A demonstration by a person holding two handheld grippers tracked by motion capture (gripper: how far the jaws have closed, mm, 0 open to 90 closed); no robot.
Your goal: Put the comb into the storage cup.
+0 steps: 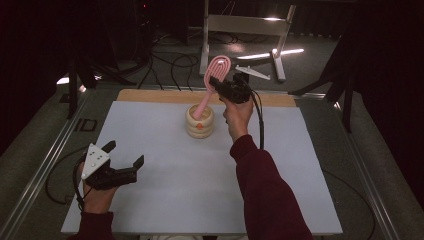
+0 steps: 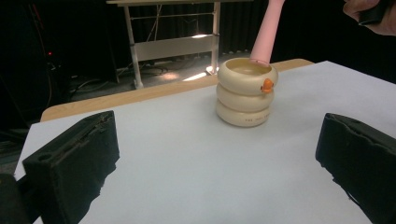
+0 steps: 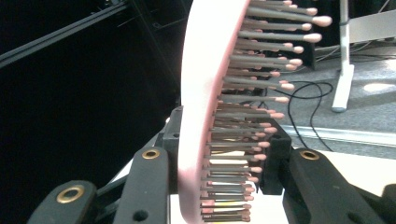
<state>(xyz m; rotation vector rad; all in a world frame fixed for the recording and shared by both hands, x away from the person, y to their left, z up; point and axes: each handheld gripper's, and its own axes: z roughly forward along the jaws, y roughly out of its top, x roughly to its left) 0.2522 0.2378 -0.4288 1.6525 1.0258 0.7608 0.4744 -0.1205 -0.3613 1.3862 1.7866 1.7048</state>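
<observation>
Over the table in the high view, the right gripper (image 1: 218,85) is pinching the looped head of a pink hairbrush (image 1: 216,75) at about twelve o'clock of the sheet; the brush is leaning with its smooth handle dipping into a cream holder (image 1: 200,121) shaped like stacked rounded rings. At eight o'clock the left gripper (image 1: 124,155) is resting with its jaws spread wide and nothing between them. A matte pale-blue sheet (image 1: 175,190) is covering the table, a bare wooden strip (image 1: 150,96) is showing along the far edge, and cables are trailing over the dark floor by a grey metal frame (image 1: 250,25).

From the left gripper view, the glossy holder (image 2: 246,93) is standing at one o'clock, carrying a small orange knob (image 2: 267,85), with the pink handle (image 2: 267,30) rising from it.

Along the right gripper view, the black jaws are pressing on the brush's curved pink back (image 3: 201,102) and its rows of grey, pink-tipped bristles (image 3: 261,70).
</observation>
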